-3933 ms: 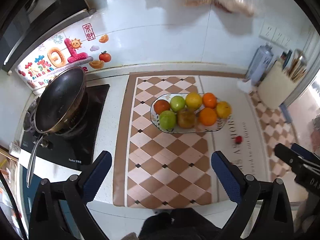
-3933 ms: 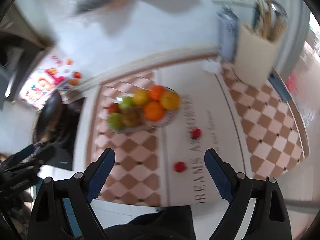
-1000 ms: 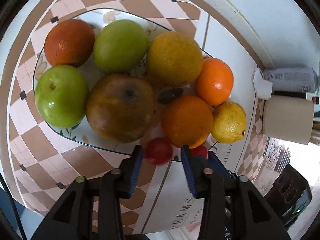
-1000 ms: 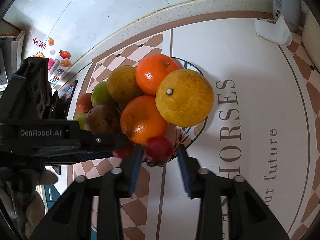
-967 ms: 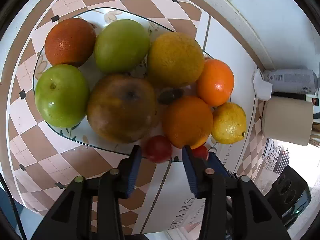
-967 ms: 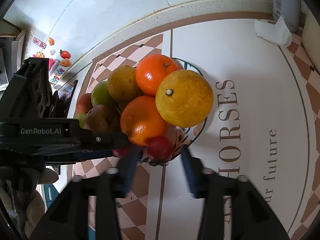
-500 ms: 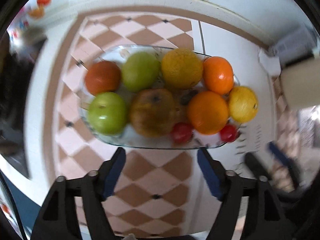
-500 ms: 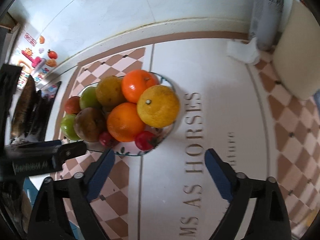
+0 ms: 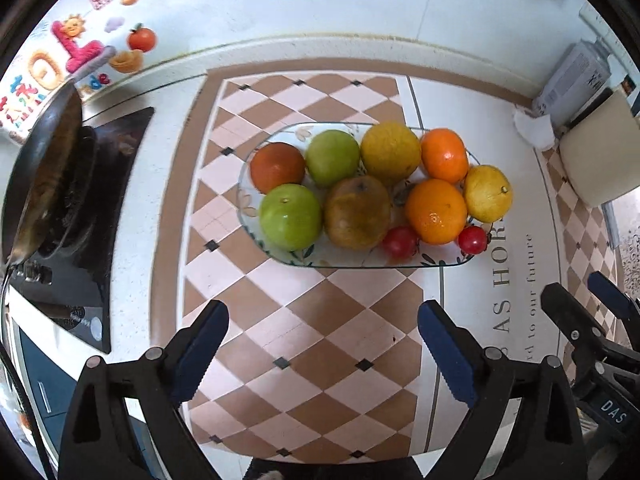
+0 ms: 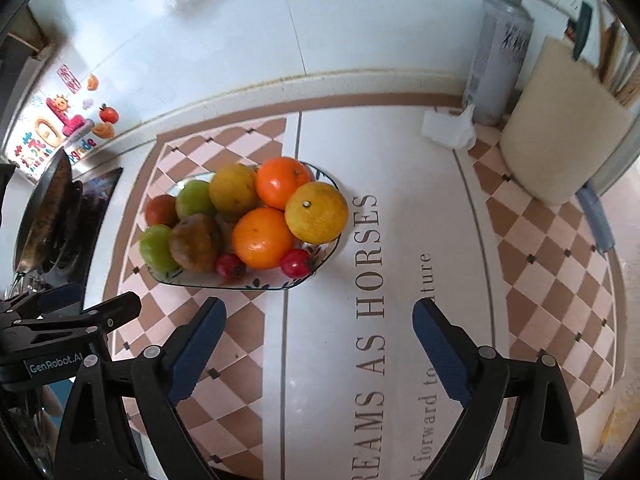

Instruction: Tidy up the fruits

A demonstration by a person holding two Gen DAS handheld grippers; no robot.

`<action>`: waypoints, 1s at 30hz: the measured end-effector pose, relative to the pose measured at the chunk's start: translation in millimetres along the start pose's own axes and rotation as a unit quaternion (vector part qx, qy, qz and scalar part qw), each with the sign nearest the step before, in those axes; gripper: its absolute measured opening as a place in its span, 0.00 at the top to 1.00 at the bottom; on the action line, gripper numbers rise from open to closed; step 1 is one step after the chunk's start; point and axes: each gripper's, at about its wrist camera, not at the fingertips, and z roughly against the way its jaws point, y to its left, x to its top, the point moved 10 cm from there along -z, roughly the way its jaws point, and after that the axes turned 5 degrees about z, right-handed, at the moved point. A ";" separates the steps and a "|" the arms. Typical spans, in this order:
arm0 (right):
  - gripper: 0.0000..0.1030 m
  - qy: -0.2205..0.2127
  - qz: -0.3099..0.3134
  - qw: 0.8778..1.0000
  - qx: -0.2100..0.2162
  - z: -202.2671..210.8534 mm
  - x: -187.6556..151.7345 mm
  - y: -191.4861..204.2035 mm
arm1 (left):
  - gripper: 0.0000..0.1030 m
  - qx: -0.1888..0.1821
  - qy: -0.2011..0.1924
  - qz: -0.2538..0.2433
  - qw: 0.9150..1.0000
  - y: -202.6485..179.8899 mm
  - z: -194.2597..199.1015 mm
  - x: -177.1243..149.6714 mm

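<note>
A glass fruit plate [image 9: 280,258] [image 10: 320,270] sits on the checkered counter mat. It holds oranges, green apples, a brown pear [image 9: 357,218], yellow citrus and two small red tomatoes [image 9: 400,242] [image 9: 473,239] at its near rim. They also show in the right wrist view [image 10: 230,266] [image 10: 296,263]. My left gripper [image 9: 322,344] is open and empty, pulled back in front of the plate. My right gripper [image 10: 318,338] is open and empty, near the plate's right end.
A black pan [image 9: 36,176] sits on the stove at the left. A spray can [image 10: 498,56], a crumpled tissue [image 10: 448,128] and a beige utensil holder [image 10: 560,140] stand at the back right. The wall runs behind the counter.
Both grippers let go of the red tomatoes at the plate's near rim, opened wide and drew back from the plate. The tomatoes now lie on the plate.
</note>
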 end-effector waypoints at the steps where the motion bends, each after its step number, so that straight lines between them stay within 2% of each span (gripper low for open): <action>1: 0.06 -0.005 0.002 1.000 -0.002 8.9 -2.0 3.4 | 0.06 -0.001 -0.006 0.000 1.000 1.8 5.9 -1.8; 7: 0.06 -0.040 -0.010 0.999 -0.010 58.9 -19.4 17.5 | 0.06 0.004 -0.057 -0.010 0.998 17.7 50.8 -19.6; 16: 0.06 -0.079 -0.027 0.996 -0.022 140.3 -66.4 43.4 | 0.06 -0.007 -0.114 -0.019 0.993 41.2 116.7 -62.3; 30: 0.06 -0.142 -0.030 0.989 -0.034 274.0 -129.3 71.9 | 0.06 -0.030 -0.195 -0.045 0.979 60.8 228.5 -128.6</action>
